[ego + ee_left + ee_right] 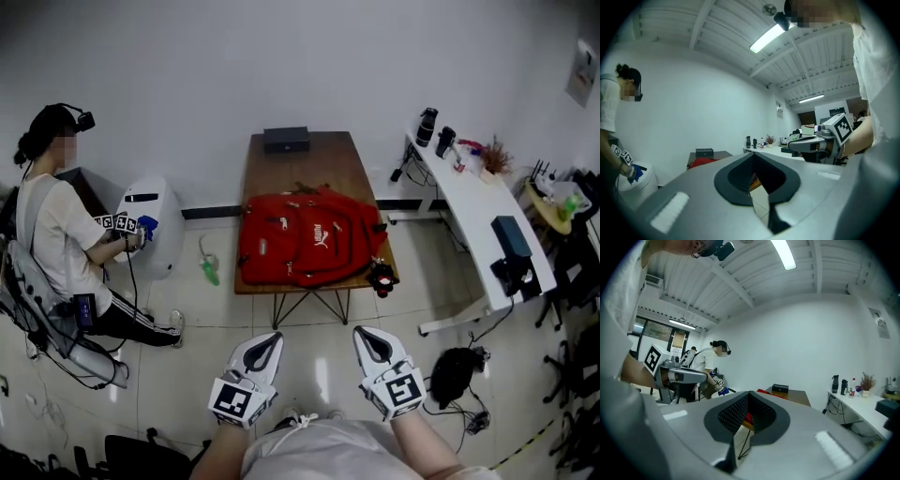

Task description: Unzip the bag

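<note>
A red backpack (pixel 309 234) lies flat on a brown table (pixel 309 155) in the middle of the head view, its zips closed as far as I can tell. Both grippers hang close to my body, well short of the table. My left gripper (pixel 267 342) is shut with nothing in it, and my right gripper (pixel 370 337) is likewise shut and empty. In the left gripper view the closed jaws (pixel 753 154) point toward the table, where the backpack (pixel 701 162) shows as a red patch. In the right gripper view the backpack (pixel 761 391) peeks over the closed jaws (pixel 749 393).
A black box (pixel 286 139) sits at the table's far end. A small dark object (pixel 382 277) hangs at its near right corner. A white desk (pixel 469 206) with bottles stands to the right. A seated person (pixel 56 234) works at a white bin (pixel 155 220) on the left.
</note>
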`<state>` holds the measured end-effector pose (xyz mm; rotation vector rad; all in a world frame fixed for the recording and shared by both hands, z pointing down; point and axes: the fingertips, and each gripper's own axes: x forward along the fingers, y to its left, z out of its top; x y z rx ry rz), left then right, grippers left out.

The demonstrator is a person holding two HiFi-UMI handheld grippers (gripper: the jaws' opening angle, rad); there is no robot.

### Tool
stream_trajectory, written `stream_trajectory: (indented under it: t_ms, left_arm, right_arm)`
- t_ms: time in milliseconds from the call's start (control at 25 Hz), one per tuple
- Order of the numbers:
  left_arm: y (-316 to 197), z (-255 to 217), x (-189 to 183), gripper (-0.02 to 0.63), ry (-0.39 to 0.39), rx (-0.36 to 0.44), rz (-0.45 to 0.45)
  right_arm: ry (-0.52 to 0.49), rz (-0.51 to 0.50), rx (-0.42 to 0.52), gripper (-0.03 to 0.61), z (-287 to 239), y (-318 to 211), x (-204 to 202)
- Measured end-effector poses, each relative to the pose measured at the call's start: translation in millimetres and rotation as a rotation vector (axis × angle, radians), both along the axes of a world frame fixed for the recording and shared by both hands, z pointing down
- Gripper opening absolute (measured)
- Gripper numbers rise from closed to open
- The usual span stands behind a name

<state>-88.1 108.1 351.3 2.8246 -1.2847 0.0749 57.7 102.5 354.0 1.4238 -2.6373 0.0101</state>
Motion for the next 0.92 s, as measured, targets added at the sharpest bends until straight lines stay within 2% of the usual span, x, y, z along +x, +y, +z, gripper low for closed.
stream_trajectory:
  t_ms: [520, 680, 920]
  left_arm:
    - [-10, 3, 1, 0.006, -0.016, -0.018, -0.061]
    - [-14, 4, 3, 0.006, -0.006, -0.028, -0.067]
    - [-19, 8, 1, 0.006, -0.005, -0.045, -0.083]
  right_arm:
    - [-0.012, 0.011, -0.016, 0.006, -2, -12, 12]
    - [-0.02, -0.017, 0.029, 0.006, 3, -16, 13]
    - [-0.022, -0.008, -0.015, 0.006, 3, -18, 12]
